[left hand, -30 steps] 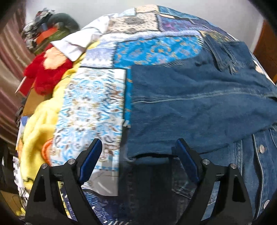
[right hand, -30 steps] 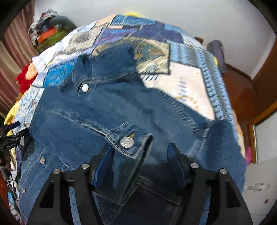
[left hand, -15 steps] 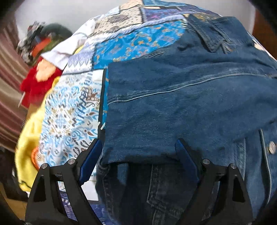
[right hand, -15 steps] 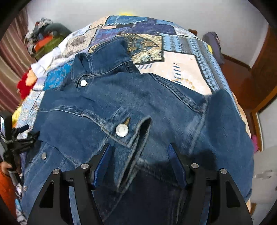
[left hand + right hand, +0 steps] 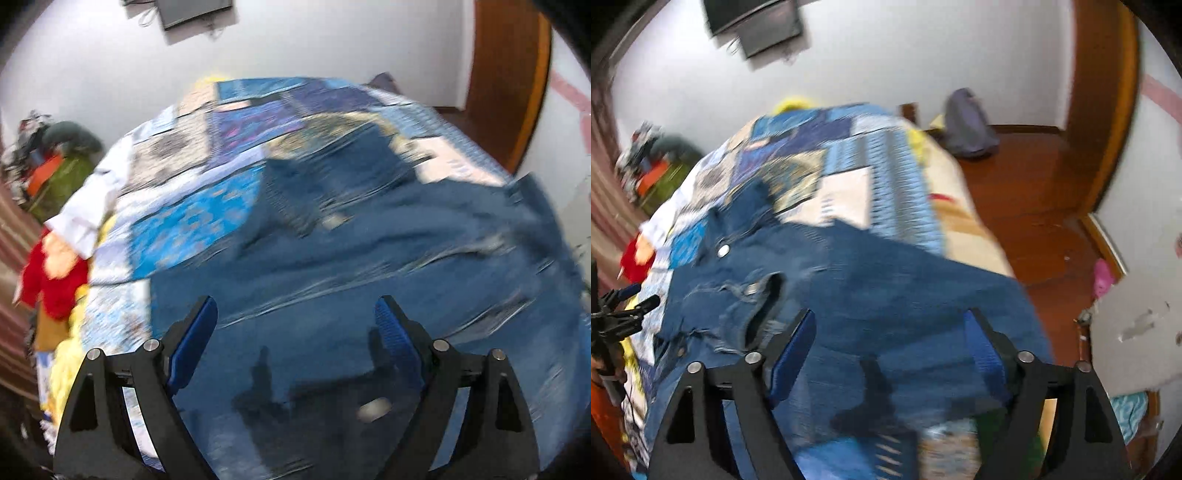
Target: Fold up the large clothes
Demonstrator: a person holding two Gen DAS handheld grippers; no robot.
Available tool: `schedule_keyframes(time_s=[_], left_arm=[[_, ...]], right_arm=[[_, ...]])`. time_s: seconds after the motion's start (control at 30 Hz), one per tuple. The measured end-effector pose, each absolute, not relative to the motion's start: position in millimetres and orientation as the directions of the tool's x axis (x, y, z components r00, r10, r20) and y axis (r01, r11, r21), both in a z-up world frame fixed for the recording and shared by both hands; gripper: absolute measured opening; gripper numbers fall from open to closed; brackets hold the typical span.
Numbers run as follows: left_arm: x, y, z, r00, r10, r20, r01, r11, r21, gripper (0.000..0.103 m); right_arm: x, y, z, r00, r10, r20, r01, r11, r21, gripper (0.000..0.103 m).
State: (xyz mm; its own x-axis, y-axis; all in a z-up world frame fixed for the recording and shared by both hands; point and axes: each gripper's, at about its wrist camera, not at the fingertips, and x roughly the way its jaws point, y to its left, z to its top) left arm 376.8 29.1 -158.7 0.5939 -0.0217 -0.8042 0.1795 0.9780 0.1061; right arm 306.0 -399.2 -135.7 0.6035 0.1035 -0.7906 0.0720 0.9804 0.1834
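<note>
Denim jacket, dark blue (image 5: 332, 280), lies spread on patchwork blue-patterned bedspread (image 5: 192, 218), directly ahead of and under both grippers. Left gripper (image 5: 295, 325) fingers wide apart, nothing between them, jacket fabric below. Right gripper (image 5: 888, 332) also spread apart, empty, above jacket's near-right part. Folded-over sleeve cuff with metal button (image 5: 753, 288) sits ahead-left of right gripper. Collar (image 5: 746, 210) at far end. Red and yellow fabric pile (image 5: 55, 280) far left of left gripper. Both views motion-blurred.
</note>
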Motion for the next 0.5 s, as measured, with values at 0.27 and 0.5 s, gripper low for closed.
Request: schedule_keyframes(time_s=[0.27,0.5], left_arm=[[409.7,-42.8,-175.6,0.502,-0.143,-0.853,0.272,0.962,-0.001,0.088],[417.5,-75.0,-217.7,0.398,-0.148,-0.906,0.294,0.955,-0.027,0.088]], right_arm=[[278.3,-491.4,-187.7,0.523,0.118,-0.844,0.307,0.898,0.316,0.081],[273.0,-538.5,-249.0,0.467,0.302,-0.831,0.469,0.712,0.522,0.081]])
